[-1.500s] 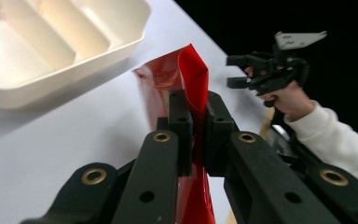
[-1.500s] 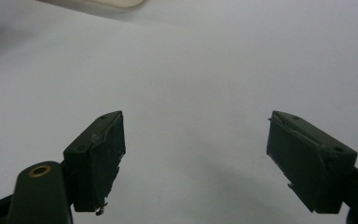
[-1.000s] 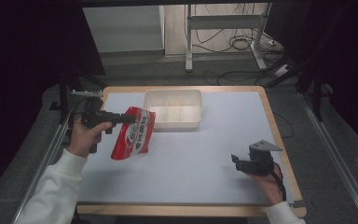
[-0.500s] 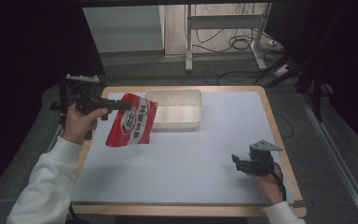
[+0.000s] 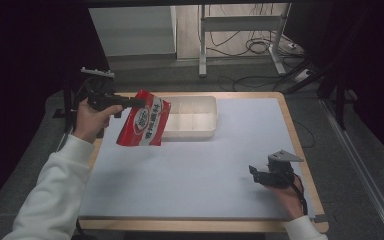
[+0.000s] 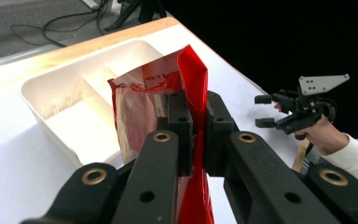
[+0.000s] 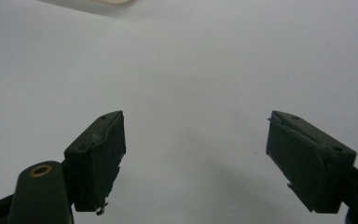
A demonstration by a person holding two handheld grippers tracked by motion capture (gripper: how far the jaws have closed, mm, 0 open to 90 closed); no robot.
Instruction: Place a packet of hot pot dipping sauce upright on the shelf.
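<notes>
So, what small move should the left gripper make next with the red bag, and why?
Probably carry it a little further toward the white tray and over it. The left gripper is shut on the top edge of the red bag, which hangs clear of the table beside the tray's near left corner. The right gripper rests open, far away.

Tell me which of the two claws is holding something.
The left claw: it is shut on the red snack bag. The right claw is open with nothing in it.
</notes>
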